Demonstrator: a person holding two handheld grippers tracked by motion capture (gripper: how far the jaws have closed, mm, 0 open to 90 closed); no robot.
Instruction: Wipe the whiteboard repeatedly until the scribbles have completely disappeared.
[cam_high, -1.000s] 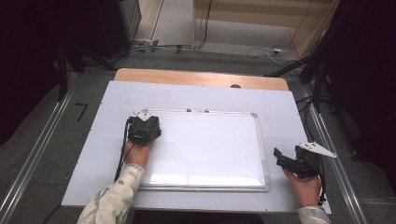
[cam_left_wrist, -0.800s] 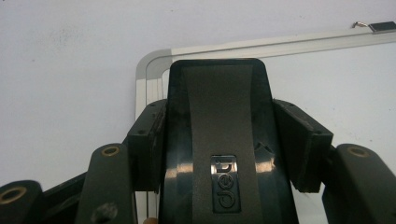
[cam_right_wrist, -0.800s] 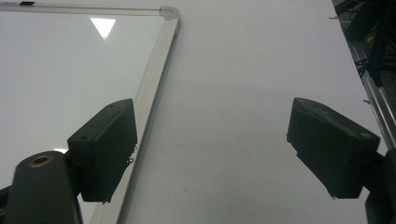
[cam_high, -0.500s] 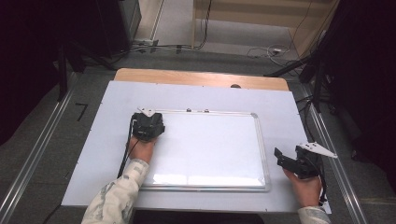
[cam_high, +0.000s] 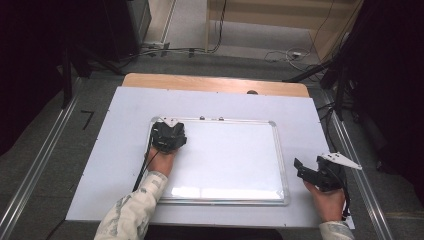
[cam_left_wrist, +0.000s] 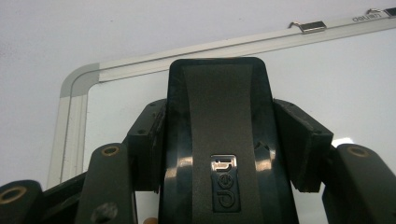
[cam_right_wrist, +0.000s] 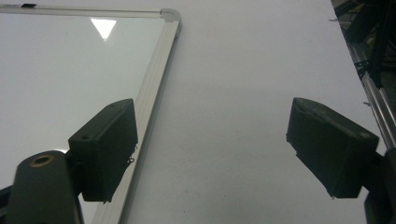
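Left gripper (cam_high: 168, 136) has slid across the whiteboard (cam_high: 235, 160) since the earlier high view: a second ago it sat at the board's left edge, now it's further in, toward 3 o'clock, near the board's top-left corner. Its jaws are clamped on a black eraser (cam_left_wrist: 217, 140), pads pressed against both its sides; the eraser lies on the white surface just inside the corner of the silver frame (cam_left_wrist: 74, 121) in the left gripper view. A metal clip (cam_left_wrist: 312, 27) sits on the top rail at about 1 o'clock from the eraser. Right gripper (cam_high: 312, 172) has not shifted, parked on the white bench (cam_high: 125, 110) just off the board's right edge, around 3 o'clock from the board centre. Its jaws stand wide with nothing between them; in the right gripper view the left pad (cam_right_wrist: 108, 144) overlaps the frame rail, the right pad (cam_right_wrist: 331, 144) is over bare bench.
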